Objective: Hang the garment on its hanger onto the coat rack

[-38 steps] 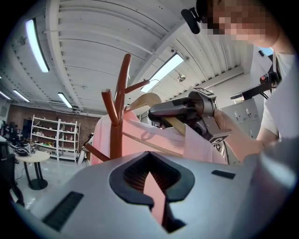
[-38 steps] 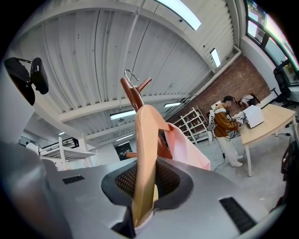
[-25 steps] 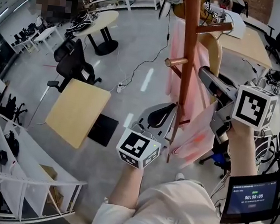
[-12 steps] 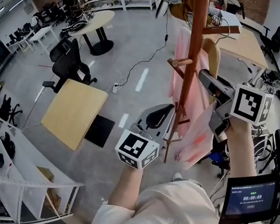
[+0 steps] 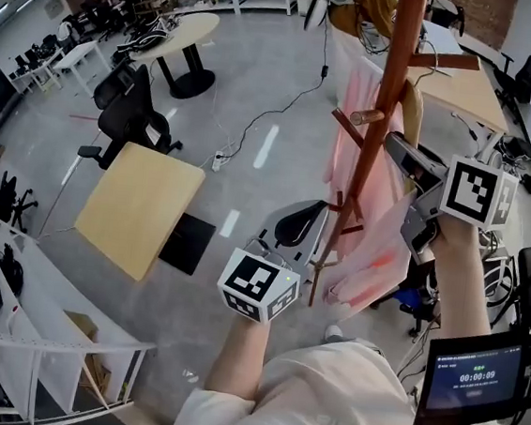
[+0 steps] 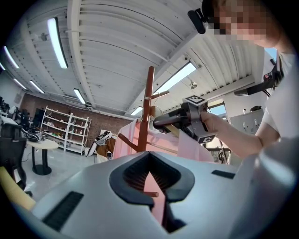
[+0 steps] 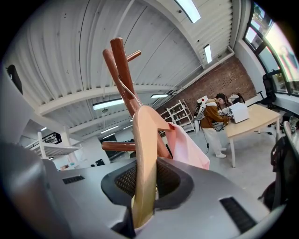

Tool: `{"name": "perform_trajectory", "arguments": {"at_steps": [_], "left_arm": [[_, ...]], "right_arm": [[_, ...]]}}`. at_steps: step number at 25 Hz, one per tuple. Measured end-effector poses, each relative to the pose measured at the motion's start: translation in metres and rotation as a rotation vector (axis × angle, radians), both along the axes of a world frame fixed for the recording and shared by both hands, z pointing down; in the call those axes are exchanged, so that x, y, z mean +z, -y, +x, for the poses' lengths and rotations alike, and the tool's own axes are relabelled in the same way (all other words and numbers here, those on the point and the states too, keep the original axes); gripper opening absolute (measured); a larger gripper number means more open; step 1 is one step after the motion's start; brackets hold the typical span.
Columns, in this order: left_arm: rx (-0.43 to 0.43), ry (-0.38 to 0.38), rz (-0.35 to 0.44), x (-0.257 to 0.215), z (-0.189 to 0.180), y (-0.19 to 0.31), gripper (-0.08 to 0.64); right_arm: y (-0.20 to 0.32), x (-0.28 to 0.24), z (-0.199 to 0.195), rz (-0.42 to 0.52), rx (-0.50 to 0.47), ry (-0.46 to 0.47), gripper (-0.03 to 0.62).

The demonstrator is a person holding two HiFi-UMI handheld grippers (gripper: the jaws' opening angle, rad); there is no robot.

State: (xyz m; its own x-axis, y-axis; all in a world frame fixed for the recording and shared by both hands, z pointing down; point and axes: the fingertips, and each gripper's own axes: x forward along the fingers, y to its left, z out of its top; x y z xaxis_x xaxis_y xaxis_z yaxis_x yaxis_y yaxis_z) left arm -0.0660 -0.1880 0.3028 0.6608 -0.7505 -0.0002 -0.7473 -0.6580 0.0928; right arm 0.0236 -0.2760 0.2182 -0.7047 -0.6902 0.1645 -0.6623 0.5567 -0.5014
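A brown wooden coat rack (image 5: 378, 124) stands in front of me, with pegs sticking out at several heights. A pink garment (image 5: 374, 256) hangs on a pale wooden hanger (image 5: 411, 104) right beside the pole. My right gripper (image 5: 395, 145) is shut on that hanger (image 7: 145, 154). Its wire hook (image 7: 127, 91) lies against the pole (image 7: 122, 70) near the top pegs. My left gripper (image 5: 300, 222) is lower, left of the pole, jaws together and holding nothing. Only a thin slit shows between its jaws, with pink cloth and a peg beyond. The garment (image 6: 126, 140) also shows in the left gripper view.
A square wooden table (image 5: 139, 208) and a black office chair (image 5: 129, 122) stand to the left. A long desk (image 5: 467, 87) lies behind the rack, with a person (image 7: 215, 116) beside it. White shelving (image 5: 42, 363) is at lower left, a timer screen (image 5: 475, 375) at lower right.
The right gripper with the hanger has shifted a little up and right, staying close to the pole. The left gripper has hardly moved. The head view has turned slightly.
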Motion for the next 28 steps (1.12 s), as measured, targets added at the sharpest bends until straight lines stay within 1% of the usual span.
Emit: {"name": "perform_trajectory", "arguments": {"at_steps": [3, 7, 11, 17, 24, 28], "left_arm": [[-0.007, -0.008, -0.008, 0.003, -0.015, -0.001, 0.006], [-0.028, -0.02, -0.026, 0.009, -0.028, -0.005, 0.006], [-0.057, -0.026, -0.048, 0.017, -0.038, -0.011, 0.006], [-0.099, -0.023, -0.064, 0.026, -0.056, -0.016, 0.006], [-0.152, -0.005, -0.078, 0.033, -0.068, -0.028, 0.005], [-0.19, 0.003, -0.082, 0.035, -0.077, -0.035, 0.005]], "right_arm": [[0.002, 0.004, -0.009, -0.012, 0.023, -0.01, 0.049], [0.007, 0.011, -0.011, -0.034, 0.057, -0.029, 0.049], [0.008, 0.014, -0.015, -0.039, 0.056, -0.03, 0.049], [0.01, 0.022, -0.029, -0.048, 0.026, 0.009, 0.049], [0.007, 0.024, -0.032, -0.049, 0.023, 0.065, 0.048], [0.005, 0.025, -0.043, -0.04, 0.018, 0.093, 0.048]]}}
